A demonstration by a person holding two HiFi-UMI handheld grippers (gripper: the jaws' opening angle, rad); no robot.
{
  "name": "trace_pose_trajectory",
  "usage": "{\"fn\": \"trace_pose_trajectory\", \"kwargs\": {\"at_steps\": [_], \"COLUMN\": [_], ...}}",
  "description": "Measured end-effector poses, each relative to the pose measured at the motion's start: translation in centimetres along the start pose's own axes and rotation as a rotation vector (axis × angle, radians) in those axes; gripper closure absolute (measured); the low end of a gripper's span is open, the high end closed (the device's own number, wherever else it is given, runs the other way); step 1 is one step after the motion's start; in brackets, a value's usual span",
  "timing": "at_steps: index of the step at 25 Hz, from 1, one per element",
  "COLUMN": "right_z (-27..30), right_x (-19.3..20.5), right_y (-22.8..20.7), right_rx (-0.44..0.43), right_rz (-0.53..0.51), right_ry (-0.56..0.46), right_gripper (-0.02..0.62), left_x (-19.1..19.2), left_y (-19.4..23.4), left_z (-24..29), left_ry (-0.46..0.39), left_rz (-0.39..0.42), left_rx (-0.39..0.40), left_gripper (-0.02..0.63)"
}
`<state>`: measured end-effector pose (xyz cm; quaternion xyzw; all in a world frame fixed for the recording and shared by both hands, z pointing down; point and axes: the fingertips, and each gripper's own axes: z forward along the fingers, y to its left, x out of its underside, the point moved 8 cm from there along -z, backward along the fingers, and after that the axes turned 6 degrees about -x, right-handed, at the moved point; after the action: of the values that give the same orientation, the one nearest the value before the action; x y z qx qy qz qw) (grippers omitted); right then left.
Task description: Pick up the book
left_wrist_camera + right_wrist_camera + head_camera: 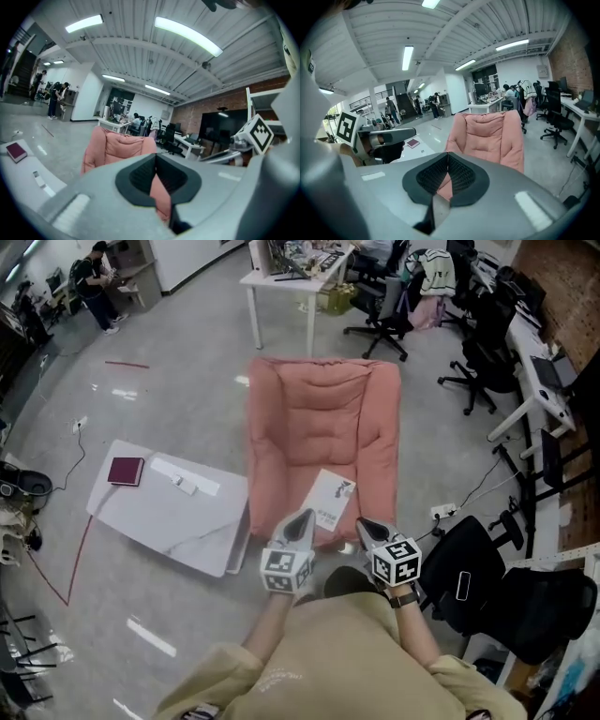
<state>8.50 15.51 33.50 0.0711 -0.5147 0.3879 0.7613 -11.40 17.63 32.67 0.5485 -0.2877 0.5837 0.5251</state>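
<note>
Left gripper [156, 158]: jaws are closed together, nothing is held between them. Right gripper [448, 159]: same, jaws together and empty. Black-and-white square markers are carried on both gripper cubes. In the head view both tips are seen just beside the near end of a thin white-covered book [330, 500], which is laid flat on the front seat cushion of a pink padded floor chair [323, 418]. Its long axis is seen running diagonally, lower left to upper right, with a small dark picture at the upper-right corner. The cover print is too small to be read. A small maroon book [126, 471] is set on a low white marble-look table [169, 521] left of the chair.
</note>
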Motion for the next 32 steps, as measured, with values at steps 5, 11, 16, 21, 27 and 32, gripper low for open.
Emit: {"fn": "trace_pose_trajectory", "kwargs": {"at_steps": [5, 11, 16, 21, 27, 32], "right_z": [3.5, 9.3, 11.7, 14.9, 20.8, 25.0], "right_x": [4.1, 8.3, 13.7, 18.2, 23.9, 26.5], "right_y": [-3.7, -8.9, -13.1, -17.4, -20.6, -23.3], "right_rx": [0.024, 0.038, 0.079, 0.125, 0.133, 0.147], "right_rz": [0.135, 0.297, 0.503, 0.631, 0.829, 0.871], "right_ry": [0.105, 0.185, 0.236, 0.217, 0.223, 0.212], "right_gripper": [0.591, 0.571, 0.571, 0.560, 0.497, 0.414], "left_x": [4.3, 9.0, 13.3, 17.3, 22.1, 25.4], "left_y": [2.4, 4.9, 5.5, 7.0, 9.1, 10.3], "left_z": [2.7, 7.5, 12.1, 16.8, 20.2, 22.8], "left_ry": [0.134, 0.309, 0.462, 0.537, 0.616, 0.665], "left_rz": [-0.049, -0.072, -0.106, -0.137, -0.184, -0.193], "left_rx": [0.000, 0.005, 0.008, -0.017, -0.038, -0.029], "left_gripper": [0.603, 0.603, 0.603, 0.603, 0.603, 0.604]}}
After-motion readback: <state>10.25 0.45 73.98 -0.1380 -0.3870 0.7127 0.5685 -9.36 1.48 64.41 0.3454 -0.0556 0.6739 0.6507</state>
